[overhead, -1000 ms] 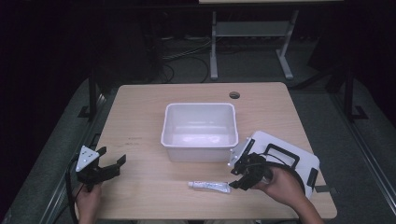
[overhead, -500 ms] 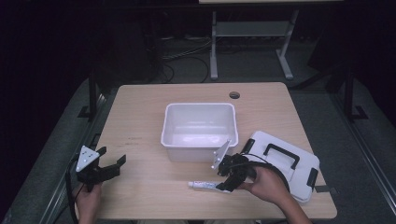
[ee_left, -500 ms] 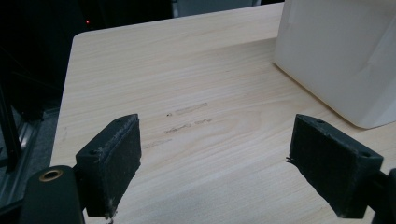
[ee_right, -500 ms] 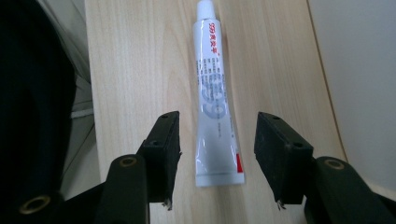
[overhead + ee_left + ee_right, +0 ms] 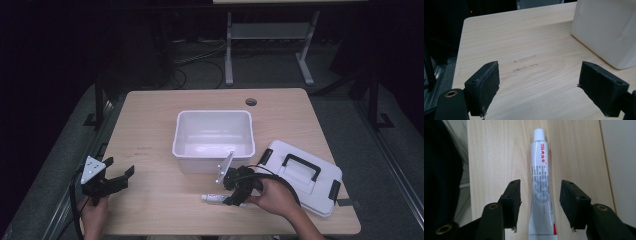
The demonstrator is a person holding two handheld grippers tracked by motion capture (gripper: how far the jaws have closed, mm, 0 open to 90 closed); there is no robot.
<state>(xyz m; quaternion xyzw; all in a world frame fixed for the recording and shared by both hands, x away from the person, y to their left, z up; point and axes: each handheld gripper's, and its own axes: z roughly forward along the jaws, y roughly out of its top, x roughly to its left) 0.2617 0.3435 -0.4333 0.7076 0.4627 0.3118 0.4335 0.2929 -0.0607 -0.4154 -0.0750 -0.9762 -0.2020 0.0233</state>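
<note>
Tube: white plastic tube with red print (image 5: 541,185) lying flat on the pale wooden table (image 5: 150,130), between the right tongs' (image 5: 540,195) spread jaws, untouched.
Left tongs (image 5: 539,87): spread, empty, over bare table.
Bin: white plastic bin (image 5: 212,132) just beyond the right tongs.

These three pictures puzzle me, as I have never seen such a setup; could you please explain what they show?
A person sits at a wooden table with a hand-held gripper in each hand. The high view looks down from above; the other two come from cameras riding on each gripper.

On the table are an open white bin, its lid with a black handle, and a white tube.

The left gripper rests open over bare wood. The right gripper is open, its fingers either side of the tube, not yet closed on it.
</note>
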